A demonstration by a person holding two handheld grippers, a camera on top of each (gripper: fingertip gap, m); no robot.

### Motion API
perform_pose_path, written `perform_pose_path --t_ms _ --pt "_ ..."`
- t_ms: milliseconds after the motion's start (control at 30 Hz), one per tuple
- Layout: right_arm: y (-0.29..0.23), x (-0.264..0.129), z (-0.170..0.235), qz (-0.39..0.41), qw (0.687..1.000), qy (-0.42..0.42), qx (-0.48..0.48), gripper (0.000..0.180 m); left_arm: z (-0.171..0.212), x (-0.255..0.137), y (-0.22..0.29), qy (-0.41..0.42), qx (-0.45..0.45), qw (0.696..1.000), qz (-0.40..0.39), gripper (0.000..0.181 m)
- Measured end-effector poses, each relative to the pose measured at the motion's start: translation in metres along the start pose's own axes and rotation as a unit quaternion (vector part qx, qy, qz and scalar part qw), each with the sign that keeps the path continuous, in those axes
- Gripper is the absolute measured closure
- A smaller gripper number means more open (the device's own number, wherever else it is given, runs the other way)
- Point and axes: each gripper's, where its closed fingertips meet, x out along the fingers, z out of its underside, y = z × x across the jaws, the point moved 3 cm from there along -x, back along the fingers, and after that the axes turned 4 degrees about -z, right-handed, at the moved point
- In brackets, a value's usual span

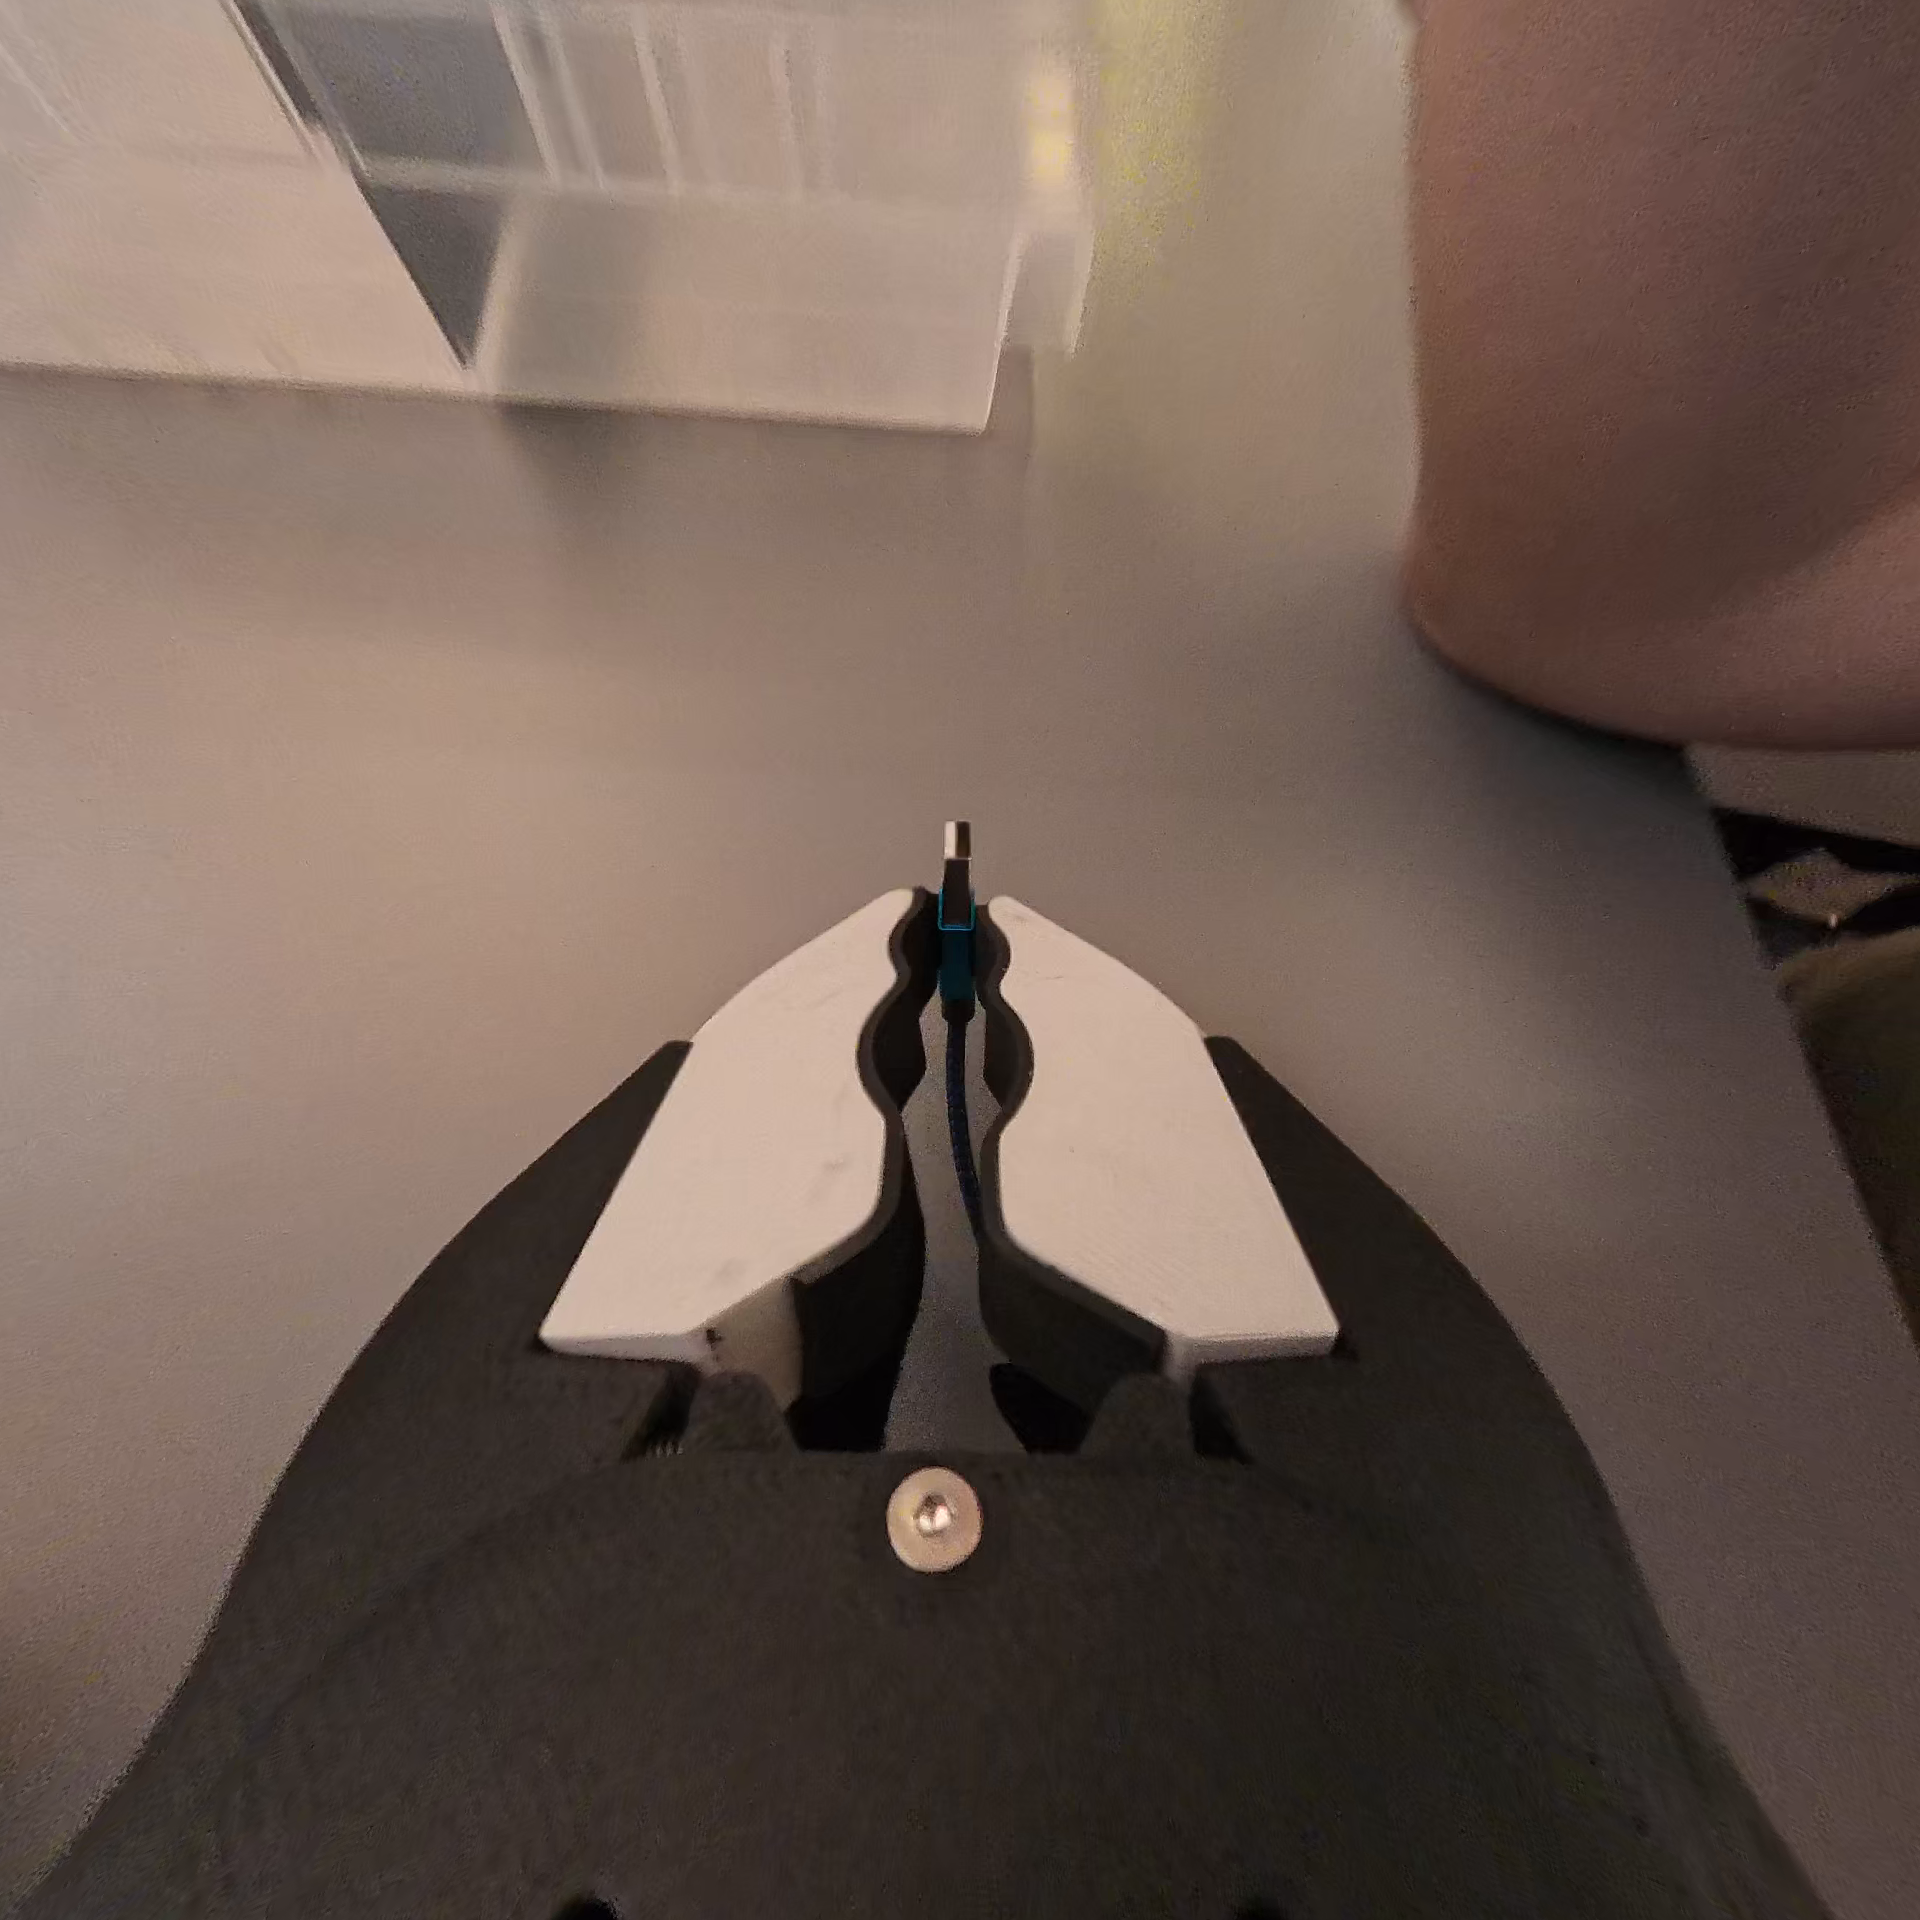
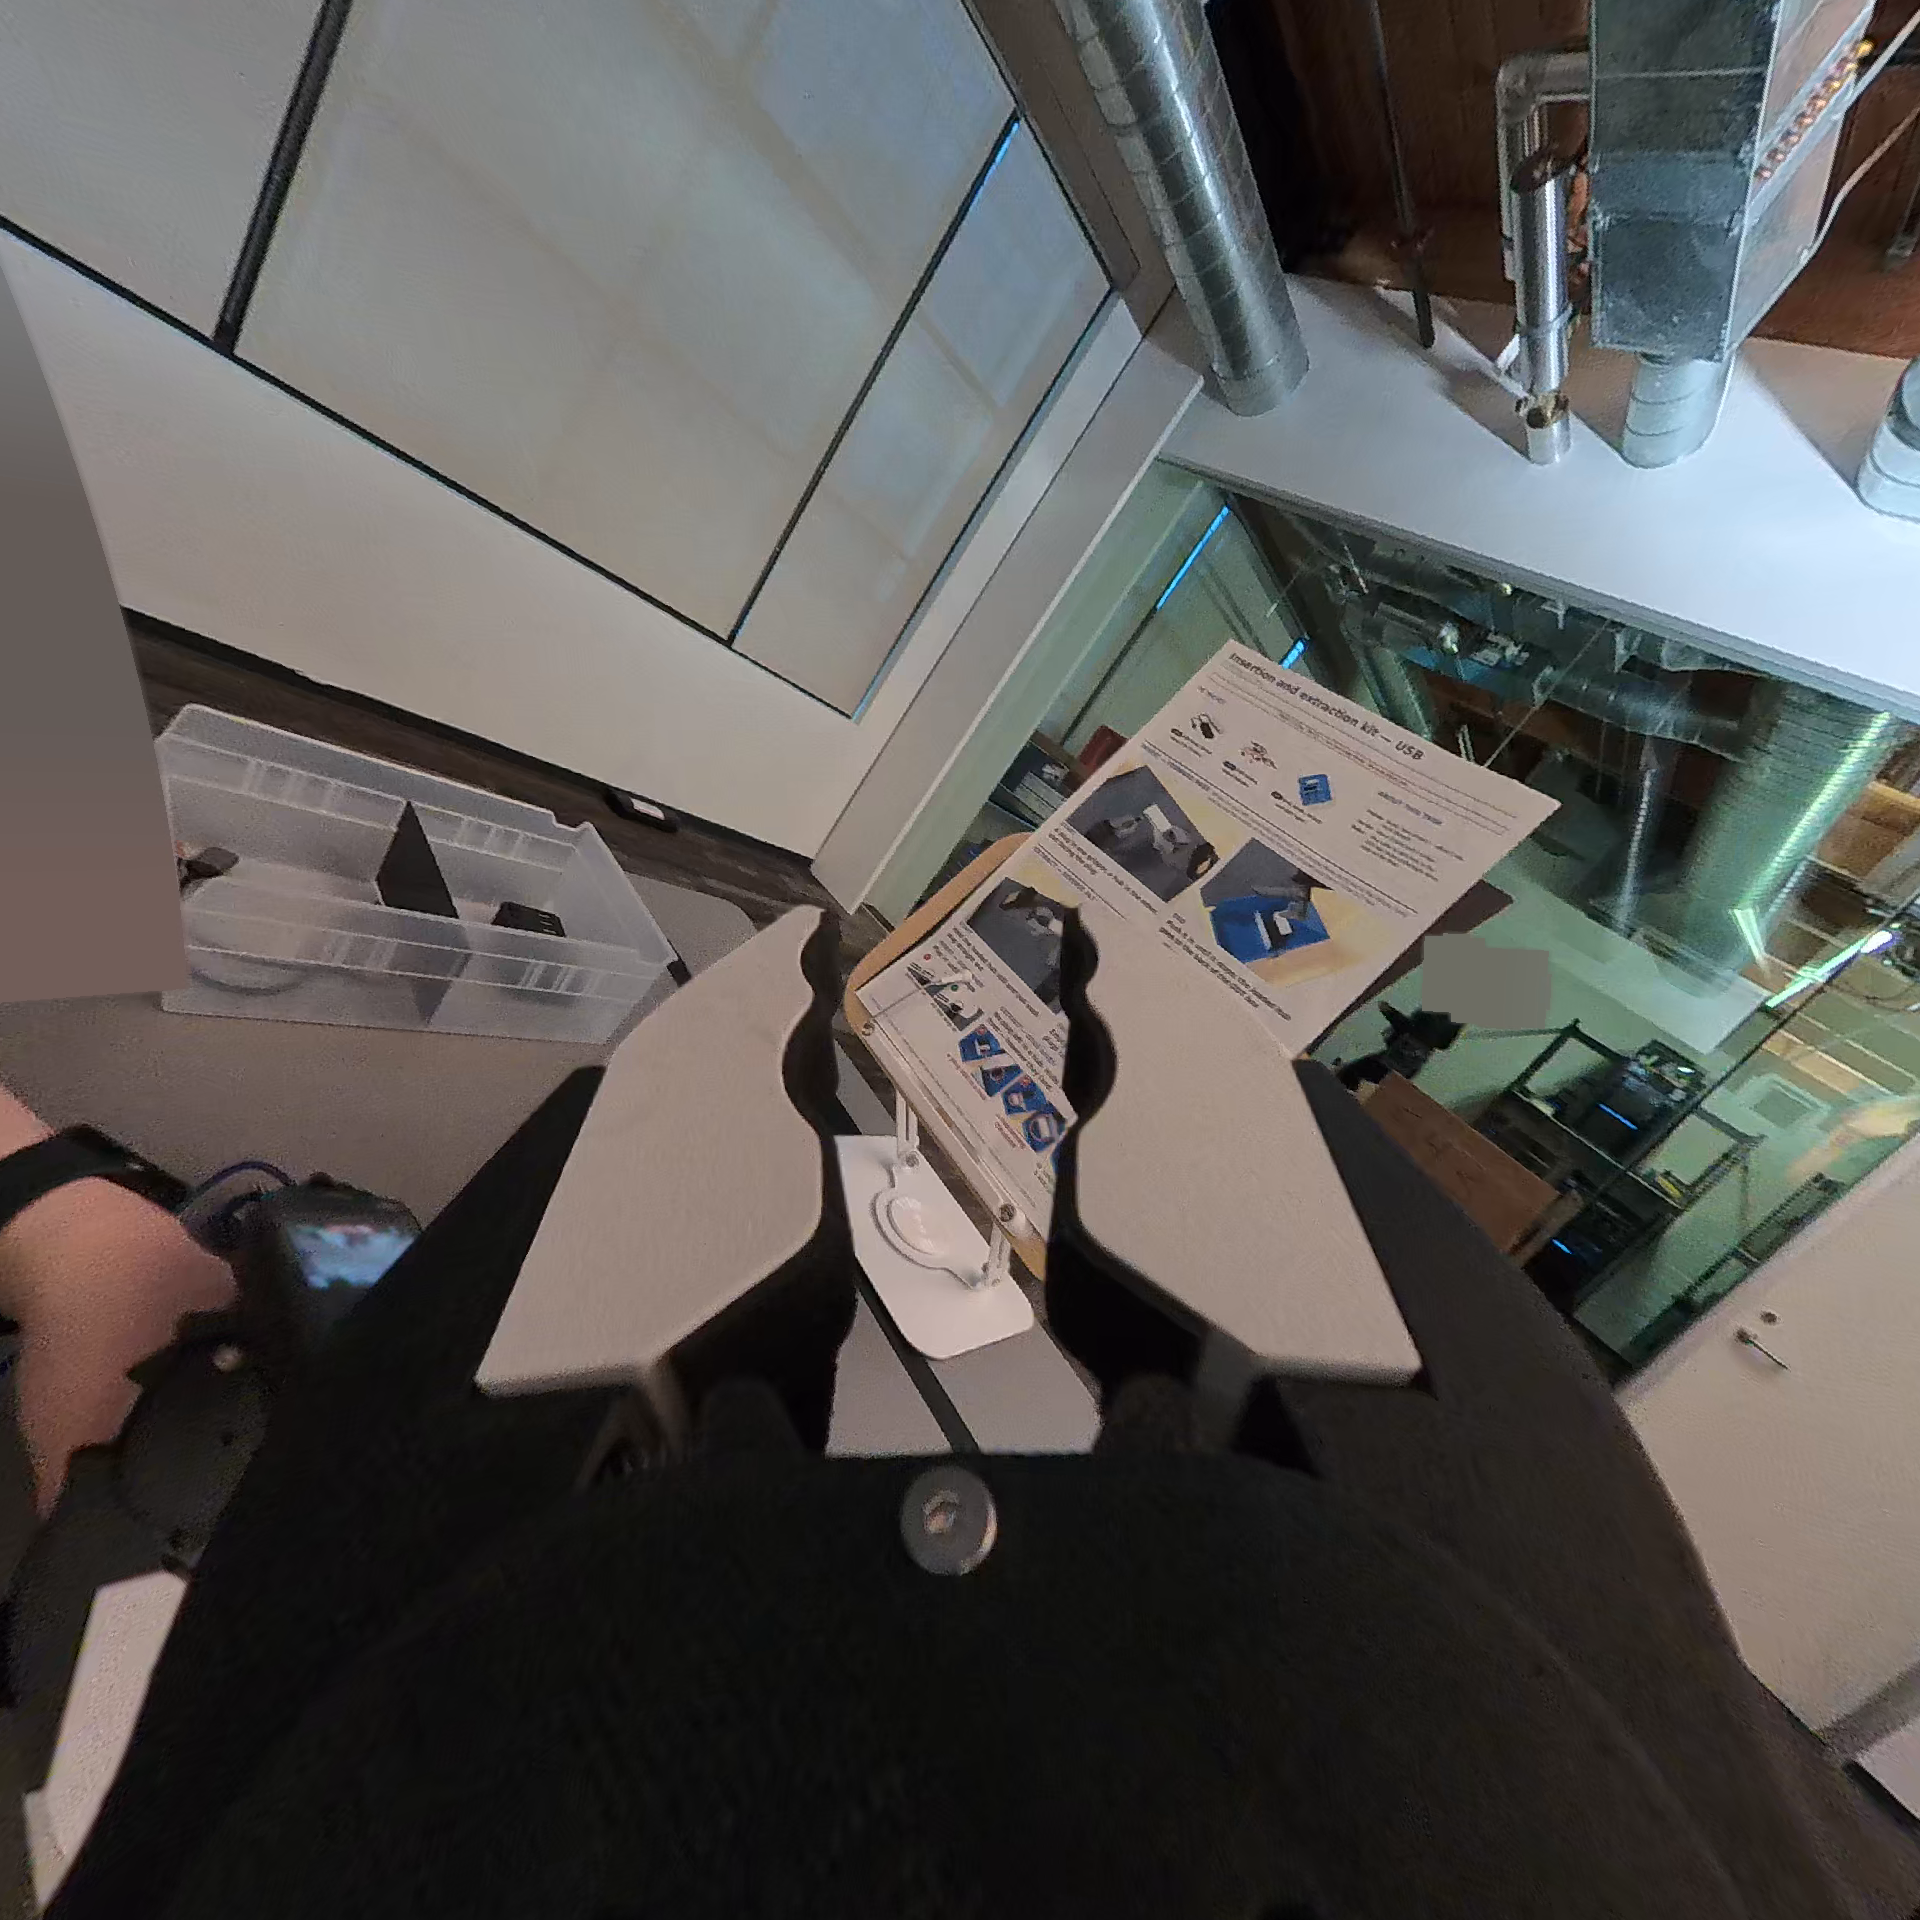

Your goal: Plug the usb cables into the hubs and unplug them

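My left gripper (image 1: 956,902) is shut on a USB cable plug (image 1: 956,940) with a teal shell. Its metal tip sticks out past the fingertips, above the grey table (image 1: 520,727). The dark braided cable (image 1: 964,1122) runs back between the fingers. No hub shows in the left wrist view. My right gripper (image 2: 940,920) is open and empty, tilted upward away from the table. In the right wrist view a hand (image 2: 94,1320) holds the left gripper's handle at the far left, with blue cable (image 2: 234,1195) beside it. A small black hub-like block (image 2: 525,920) lies in a clear bin.
A clear plastic bin (image 1: 623,260) stands at the back of the table, blurred; it also shows in the right wrist view (image 2: 416,883). An instruction sheet on a clipboard stand (image 2: 1195,883) stands ahead of my right gripper. A forearm (image 1: 1662,416) fills the left view's upper right. Spacing between my two grippers at the tips: around 35 cm.
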Motion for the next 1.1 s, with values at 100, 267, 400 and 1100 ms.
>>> perform_pose_path --t_ms 100,267,400,1100 --pt "-0.005 -0.006 -0.01 0.003 1.0 0.008 -0.006 0.139 -0.024 -0.032 0.004 0.086 0.011 0.995 -0.043 0.176" --pt "-0.016 0.002 -0.016 -0.036 0.991 0.096 0.089 0.14 -0.053 -0.135 0.001 0.263 0.009 0.963 -0.06 0.176" --pt "-0.051 0.024 0.019 -0.104 0.962 0.126 0.221 0.141 -0.049 -0.195 -0.023 0.326 -0.011 0.939 -0.106 0.176" --pt "-0.133 0.082 0.089 0.016 0.946 0.095 0.31 0.145 -0.072 -0.236 -0.031 0.39 -0.139 0.905 -0.094 0.176"
